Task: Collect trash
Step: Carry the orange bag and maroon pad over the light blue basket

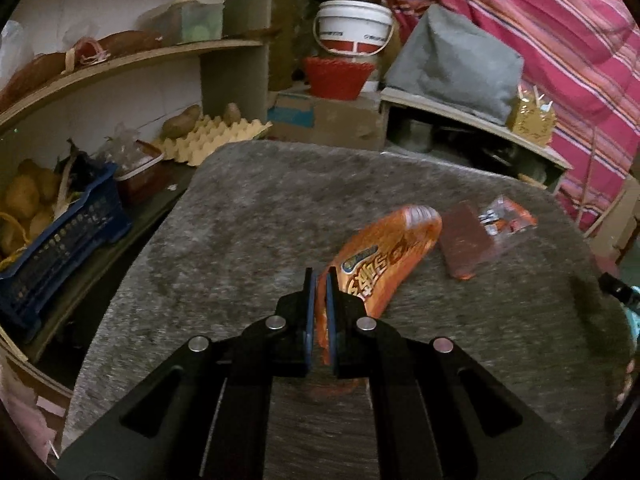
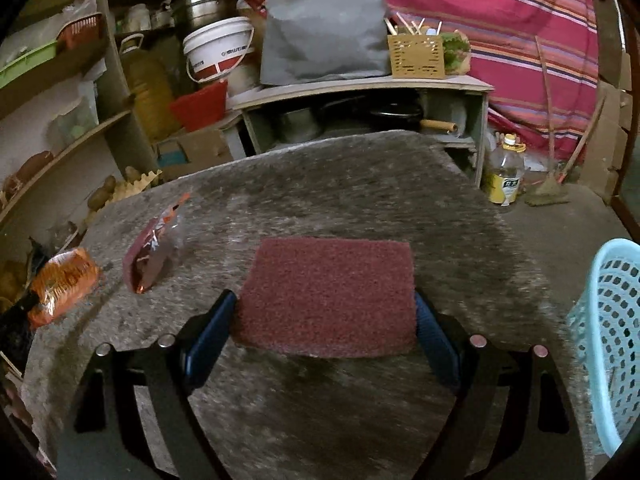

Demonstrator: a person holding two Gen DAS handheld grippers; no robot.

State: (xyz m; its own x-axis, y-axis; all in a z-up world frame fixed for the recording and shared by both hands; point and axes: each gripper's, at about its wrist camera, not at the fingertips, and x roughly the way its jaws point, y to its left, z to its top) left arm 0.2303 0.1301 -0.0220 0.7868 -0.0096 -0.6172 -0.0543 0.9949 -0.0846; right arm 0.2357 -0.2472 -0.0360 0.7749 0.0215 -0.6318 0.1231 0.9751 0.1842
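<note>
Jaws of the left gripper [image 1: 320, 280] stand nearly together, clamped on the near edge of an orange snack packet [image 1: 384, 256], which slants away to the upper right above the grey stone table [image 1: 240, 220]; whether the packet's far end touches the table cannot be told. Jaws of the right gripper [image 2: 326, 308] stand wide apart, their blue pads [image 2: 210, 340] pressed against the two side edges of a flat maroon scouring pad [image 2: 328, 296], which spans the whole gap between them and lies level above the table. In the left wrist view, a second wrapper [image 1: 486, 236], dark red with a clear, crumpled end, lies on the table just beyond the orange packet, to its right; the right wrist view shows the same two items at the table's left side, the orange packet nearest the edge. A light-blue perforated basket [image 2: 612, 332] stands at the right border of the right wrist view, beside the table. Behind the table are wooden shelves [image 1: 132, 60] carrying an egg tray [image 1: 216, 136], and a white bucket [image 1: 352, 28] before a red striped cloth [image 1: 540, 32].
</note>
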